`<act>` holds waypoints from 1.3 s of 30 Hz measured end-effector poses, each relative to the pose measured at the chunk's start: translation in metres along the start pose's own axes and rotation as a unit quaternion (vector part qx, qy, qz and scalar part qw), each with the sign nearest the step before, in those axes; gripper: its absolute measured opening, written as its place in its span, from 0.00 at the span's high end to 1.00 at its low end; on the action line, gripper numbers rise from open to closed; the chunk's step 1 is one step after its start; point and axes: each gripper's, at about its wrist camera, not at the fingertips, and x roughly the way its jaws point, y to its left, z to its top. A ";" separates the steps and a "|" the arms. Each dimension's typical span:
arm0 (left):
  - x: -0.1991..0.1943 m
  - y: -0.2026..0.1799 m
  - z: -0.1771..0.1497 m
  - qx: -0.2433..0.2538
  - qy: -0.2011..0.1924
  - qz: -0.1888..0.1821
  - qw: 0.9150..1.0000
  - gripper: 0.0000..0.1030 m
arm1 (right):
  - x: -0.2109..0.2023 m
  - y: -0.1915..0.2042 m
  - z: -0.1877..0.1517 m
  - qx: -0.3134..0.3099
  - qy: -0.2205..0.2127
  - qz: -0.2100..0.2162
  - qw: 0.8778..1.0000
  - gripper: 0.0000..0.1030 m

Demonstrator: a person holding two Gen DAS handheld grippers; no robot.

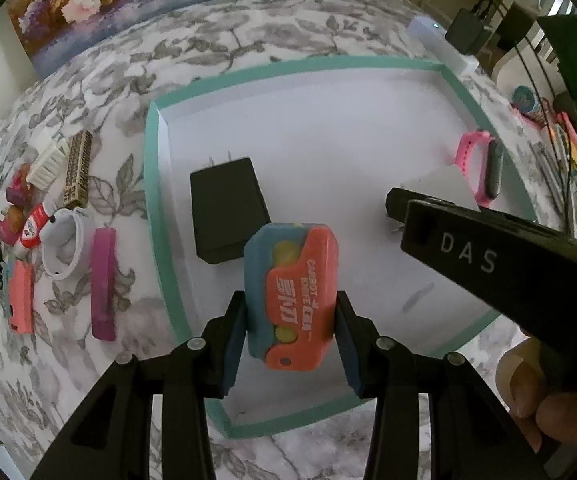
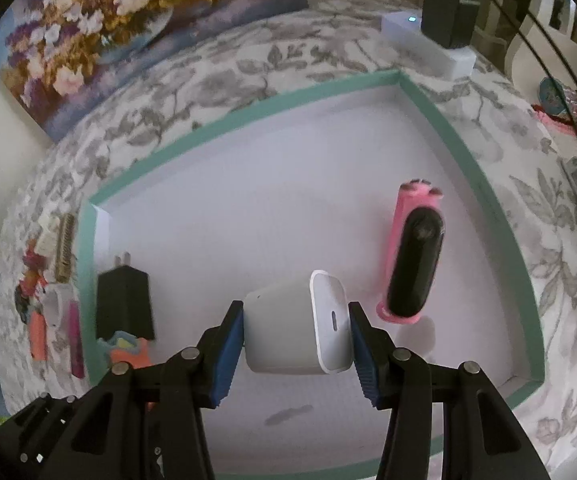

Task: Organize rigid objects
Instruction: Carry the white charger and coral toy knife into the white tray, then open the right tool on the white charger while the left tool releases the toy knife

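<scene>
A: What lies around the tray (image 1: 156, 200), the reference landmark?

B: The tray is a white box with a teal rim, resting on a floral-patterned table (image 1: 208, 48). Outside its left rim lie a magenta bar (image 1: 103, 284), a white ring-shaped band (image 1: 64, 244), a coral case (image 1: 21, 296), a white brush (image 1: 48, 162) and a gold comb-like piece (image 1: 78, 168). Inside the tray, near the left rim, a black charger (image 1: 226, 208) lies flat, prongs toward the far rim. Near the right rim a pink wristband (image 2: 414, 256) with a black module lies with its long axis running near to far. Beyond the far right corner stands a white box (image 2: 428, 44) carrying a black adapter (image 2: 450, 16).

A: State of the jaws?

B: The left gripper (image 1: 290, 328) is clamped on an orange-and-teal carrot knife toy (image 1: 292, 296), one pad on each long side, above the tray's near-left area, just beside the black charger. The toy's long axis runs near to far. The right gripper (image 2: 296, 334) is clamped on a white charger cube (image 2: 296, 324), above the tray's near-middle area, its port face turned right.

A: Obstructions?

B: In the left wrist view, the right gripper's black body crosses the tray's right half and hides most of the cube.
</scene>
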 end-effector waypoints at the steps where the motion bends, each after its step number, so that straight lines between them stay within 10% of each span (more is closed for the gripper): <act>1: 0.003 0.000 0.000 0.000 0.005 0.002 1.000 0.58 | 0.000 0.002 0.000 -0.006 -0.001 -0.004 1.000 0.48; 25: -0.014 0.002 0.007 -0.007 -0.018 0.006 1.000 0.44 | -0.018 0.011 0.002 -0.025 -0.032 -0.023 0.999 0.33; 39: -0.044 0.067 0.013 -0.112 -0.073 0.060 0.989 0.35 | -0.033 0.015 0.006 -0.021 -0.057 -0.022 0.998 0.33</act>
